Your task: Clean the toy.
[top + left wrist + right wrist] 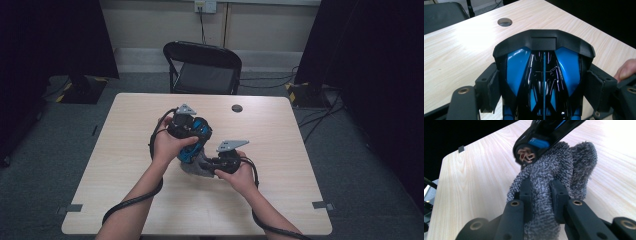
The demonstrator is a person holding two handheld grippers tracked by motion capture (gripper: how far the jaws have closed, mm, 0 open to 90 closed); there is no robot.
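A glossy blue and black plastic shell [544, 70] sits between the jaws of my left gripper [544, 83], whose pads press on both of its sides. In the high view the left gripper [192, 131] holds the shell [192, 147] over the middle of the table. A grey terry cloth [564, 162] is pinched in my right gripper [541, 195], and the shell's lower end [544, 135] touches the top of the cloth. From above, the right gripper [220, 162] is beside the grey cloth [197, 169], just right of the shell.
The light wooden table [280, 200] has a round cable hole [237, 108] near its far edge. A black folding chair [202, 67] stands behind the table. Dark curtains hang at both sides. Cables trail from both grippers off the near edge.
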